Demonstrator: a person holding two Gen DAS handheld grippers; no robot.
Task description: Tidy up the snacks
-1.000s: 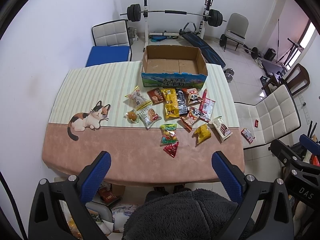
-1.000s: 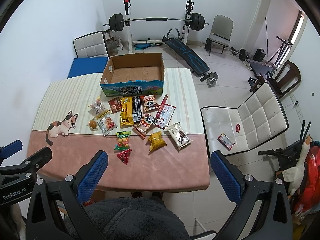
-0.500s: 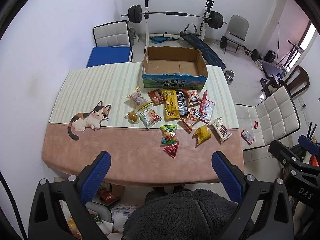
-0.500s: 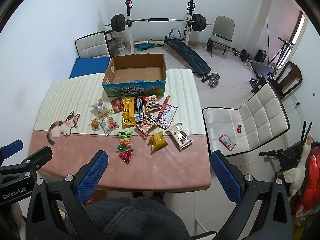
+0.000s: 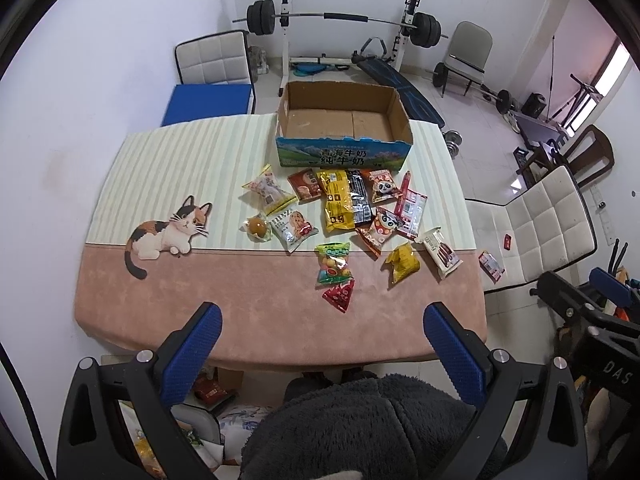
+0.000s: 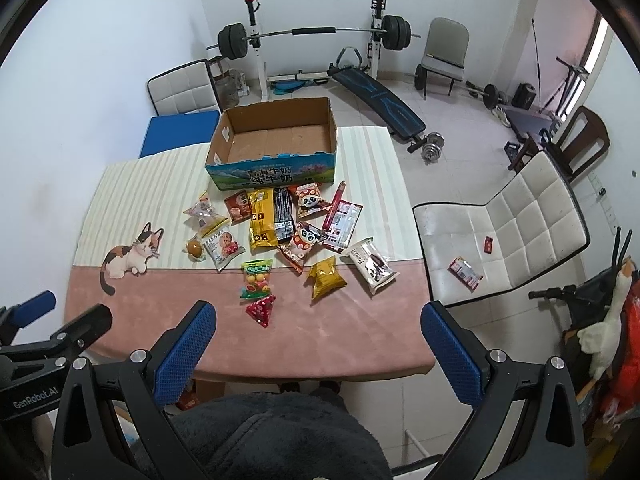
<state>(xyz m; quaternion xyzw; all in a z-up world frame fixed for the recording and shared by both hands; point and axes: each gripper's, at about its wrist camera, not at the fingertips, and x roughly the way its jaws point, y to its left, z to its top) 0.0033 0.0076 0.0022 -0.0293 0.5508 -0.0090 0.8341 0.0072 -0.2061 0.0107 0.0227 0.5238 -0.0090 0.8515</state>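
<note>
While both the left gripper and right gripper hover wide open and empty above the table's near edge, bare pink cloth separates them from the snack packets.

From where I held both units, the near pink strip of the surface lay bare on the left, an easy lane toward the cat print. Straight ahead, the red triangular packet and the fruit-candy bag stood first in the way, with the yellow pouch and the white wafer pack just to their right. Behind them the snack pile crowded right up to the cardboard box, leaving no gap at its front wall. The box stood open-topped, clear from above. The white chair blocked the surface's right side.
</note>
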